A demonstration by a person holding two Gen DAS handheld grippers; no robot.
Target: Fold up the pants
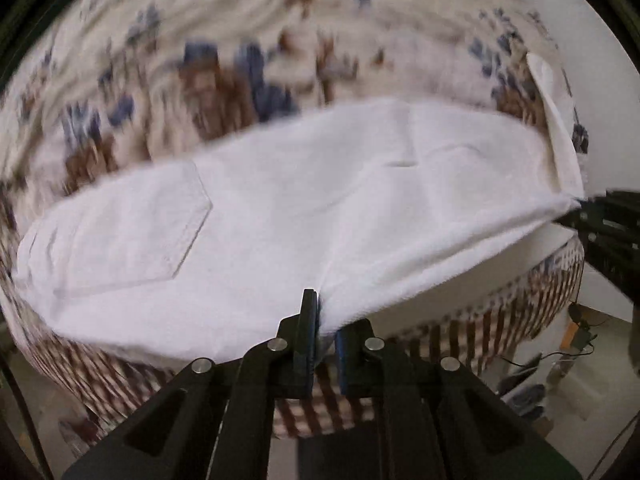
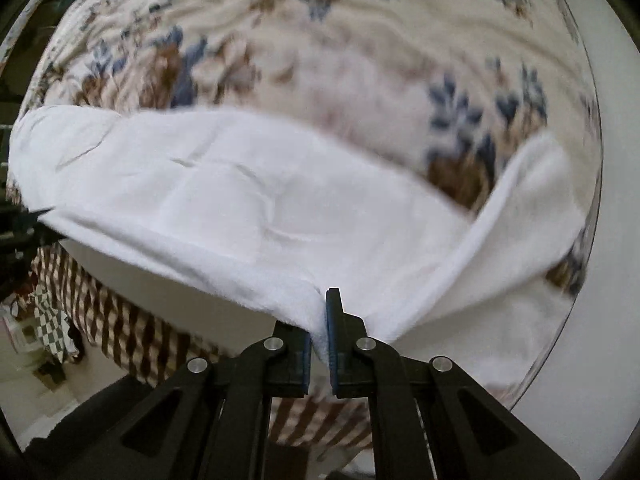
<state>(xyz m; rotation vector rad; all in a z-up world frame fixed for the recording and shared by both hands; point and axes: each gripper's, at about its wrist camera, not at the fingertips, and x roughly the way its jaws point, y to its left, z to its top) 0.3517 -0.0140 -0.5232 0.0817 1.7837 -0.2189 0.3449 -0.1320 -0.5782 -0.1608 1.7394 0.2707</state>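
Observation:
White pants [image 1: 280, 216] hang stretched above a bed, a back pocket [image 1: 132, 232] showing at the left. My left gripper [image 1: 326, 320] is shut on the pants' near edge. My right gripper [image 2: 320, 320] is shut on the pants [image 2: 248, 200] further along the same edge, with a leg end [image 2: 532, 200] trailing to the right. The right gripper also shows at the right edge of the left wrist view [image 1: 600, 220], holding the cloth's corner. The frames are blurred by motion.
A cream bedspread [image 1: 240, 40] with blue and brown flowers covers the bed, with a brown striped valance [image 1: 500, 320] along its near side. A white wall [image 2: 612, 160] is at the right. Floor clutter and cables [image 1: 560, 360] lie beside the bed.

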